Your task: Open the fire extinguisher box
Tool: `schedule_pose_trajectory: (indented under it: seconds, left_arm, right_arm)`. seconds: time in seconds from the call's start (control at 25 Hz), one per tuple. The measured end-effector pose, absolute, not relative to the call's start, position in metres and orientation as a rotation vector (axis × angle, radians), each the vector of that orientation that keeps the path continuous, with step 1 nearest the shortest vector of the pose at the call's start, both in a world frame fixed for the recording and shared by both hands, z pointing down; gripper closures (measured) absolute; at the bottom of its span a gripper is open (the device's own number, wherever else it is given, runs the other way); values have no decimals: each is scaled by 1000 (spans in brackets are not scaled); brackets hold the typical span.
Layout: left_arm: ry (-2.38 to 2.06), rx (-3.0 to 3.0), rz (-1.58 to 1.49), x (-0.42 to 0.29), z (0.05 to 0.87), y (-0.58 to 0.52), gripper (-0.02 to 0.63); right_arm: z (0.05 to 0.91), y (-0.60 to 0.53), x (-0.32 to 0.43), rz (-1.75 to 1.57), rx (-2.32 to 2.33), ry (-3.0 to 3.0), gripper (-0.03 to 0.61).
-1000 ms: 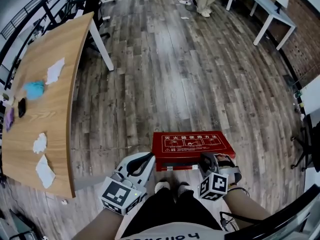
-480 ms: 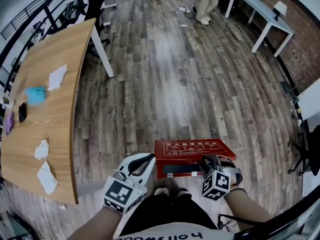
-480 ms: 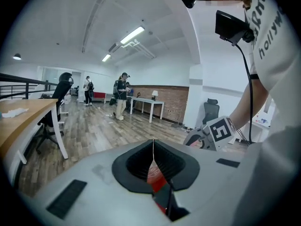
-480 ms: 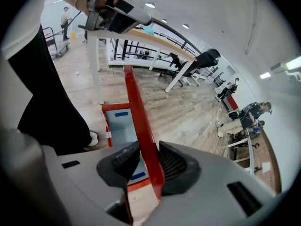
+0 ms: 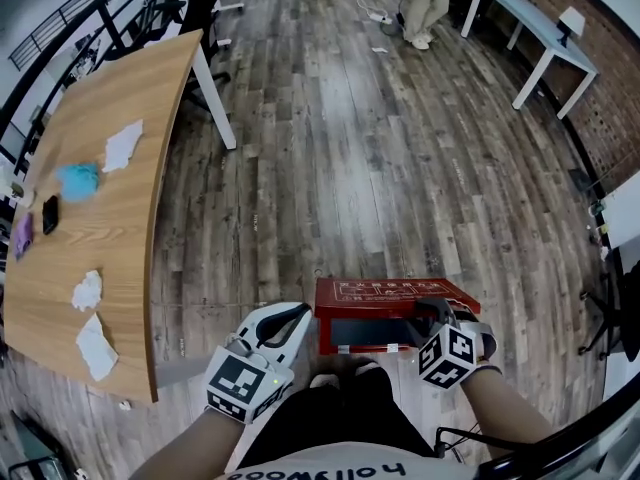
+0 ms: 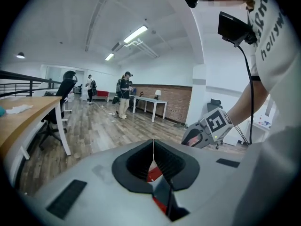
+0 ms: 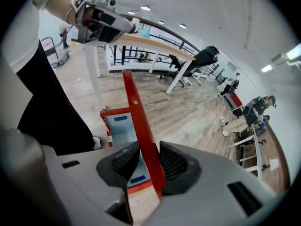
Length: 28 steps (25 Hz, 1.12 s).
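A red fire extinguisher box lies on the wood floor just in front of my feet. Its red lid is tilted up along the near edge, and the pale blue-grey inside shows beneath it. My right gripper is shut on the lid's near right edge; in the right gripper view the red lid runs between the dark pads of that gripper. My left gripper hovers left of the box, shut with nothing in it. In the left gripper view its jaws meet in a thin seam.
A long wooden table with crumpled papers and a blue cloth stands to the left. White tables and a standing person are far off at the top right. A dark chair stands at the right edge.
The right gripper has risen with the lid's edge in it, so the lid has tilted up and the box's inside now shows. The left gripper has stayed put.
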State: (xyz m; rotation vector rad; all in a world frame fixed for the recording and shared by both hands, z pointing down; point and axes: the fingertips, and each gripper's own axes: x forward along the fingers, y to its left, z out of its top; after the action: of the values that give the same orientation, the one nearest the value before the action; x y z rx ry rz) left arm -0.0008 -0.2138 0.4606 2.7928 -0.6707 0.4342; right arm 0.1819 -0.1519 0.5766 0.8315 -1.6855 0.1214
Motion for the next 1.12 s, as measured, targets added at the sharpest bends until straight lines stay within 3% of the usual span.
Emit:
schedule_pose_trajectory:
  seconds: [1.12]
  left_arm:
    - [-1143,2518,352,22,431,-232,606]
  right_arm:
    - [565,-205,205,342,569,-1885,448]
